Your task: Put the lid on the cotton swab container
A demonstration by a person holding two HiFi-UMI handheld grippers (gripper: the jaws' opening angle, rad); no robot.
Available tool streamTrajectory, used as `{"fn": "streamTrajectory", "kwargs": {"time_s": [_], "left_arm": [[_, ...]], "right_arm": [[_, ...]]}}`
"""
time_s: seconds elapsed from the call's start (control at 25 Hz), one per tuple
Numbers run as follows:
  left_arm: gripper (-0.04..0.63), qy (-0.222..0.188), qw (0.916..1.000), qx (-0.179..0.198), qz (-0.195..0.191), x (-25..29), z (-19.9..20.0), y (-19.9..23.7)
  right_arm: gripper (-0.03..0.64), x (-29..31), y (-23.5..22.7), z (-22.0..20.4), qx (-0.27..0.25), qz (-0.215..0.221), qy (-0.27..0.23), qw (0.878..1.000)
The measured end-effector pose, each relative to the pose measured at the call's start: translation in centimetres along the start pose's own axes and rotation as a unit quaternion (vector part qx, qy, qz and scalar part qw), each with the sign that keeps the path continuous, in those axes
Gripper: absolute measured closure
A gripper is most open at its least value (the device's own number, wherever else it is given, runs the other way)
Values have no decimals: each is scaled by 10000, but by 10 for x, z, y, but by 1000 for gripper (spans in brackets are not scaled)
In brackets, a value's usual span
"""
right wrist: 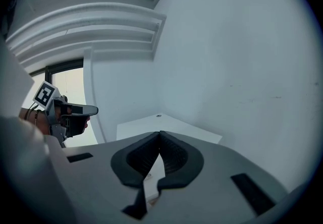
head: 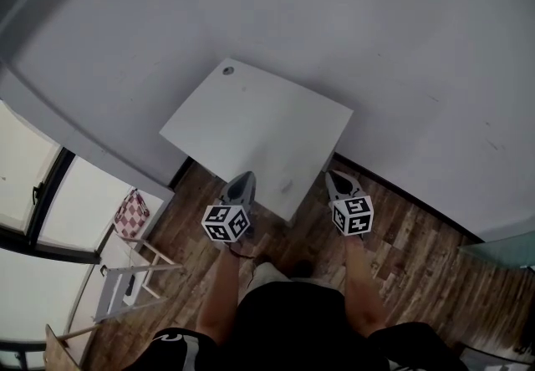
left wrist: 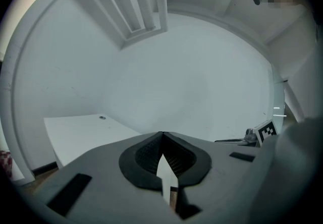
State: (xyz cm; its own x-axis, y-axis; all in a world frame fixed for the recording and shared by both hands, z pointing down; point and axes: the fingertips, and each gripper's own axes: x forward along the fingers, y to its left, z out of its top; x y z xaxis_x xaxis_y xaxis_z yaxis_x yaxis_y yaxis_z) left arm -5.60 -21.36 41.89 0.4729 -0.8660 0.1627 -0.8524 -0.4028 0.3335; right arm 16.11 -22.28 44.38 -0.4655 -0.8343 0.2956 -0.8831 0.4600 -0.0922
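Cotton swab container is too small to make out for sure. A faint pale speck (head: 287, 185) near the table's front edge, between the two grippers' tips, may be it. White wall (head: 401, 43) fills the view ahead of both grippers. White table (head: 251, 123) lies ahead of and below them, with a small round fitting (head: 227, 70) at its far corner. Left gripper (head: 240, 185) and right gripper (head: 338, 181) both have their jaws pressed together, pinching nothing. Each carries a cube of black-and-white square markers. Down to the left of the left gripper, a red-checked cloth (head: 131, 213) sits beside a wooden stand (head: 125, 277).
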Motion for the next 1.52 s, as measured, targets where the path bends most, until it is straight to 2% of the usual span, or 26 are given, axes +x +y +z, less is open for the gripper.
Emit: {"fn": "streamTrajectory", "kwargs": {"time_s": [0.2,0.6,1.52], "left_arm": [[571,174,9997,181,-48,-3,-9,-8],[571,321,9993,191,0,-3,-25,-11],[571,428,9981,453,5,3,-23,-6]], "right_arm": [[603,-6,2,-5,105,-42,32,9999],[603,-3,5,-4,-78,98,116,9999],[603,8,10,6,-182,194,82,9996]]}}
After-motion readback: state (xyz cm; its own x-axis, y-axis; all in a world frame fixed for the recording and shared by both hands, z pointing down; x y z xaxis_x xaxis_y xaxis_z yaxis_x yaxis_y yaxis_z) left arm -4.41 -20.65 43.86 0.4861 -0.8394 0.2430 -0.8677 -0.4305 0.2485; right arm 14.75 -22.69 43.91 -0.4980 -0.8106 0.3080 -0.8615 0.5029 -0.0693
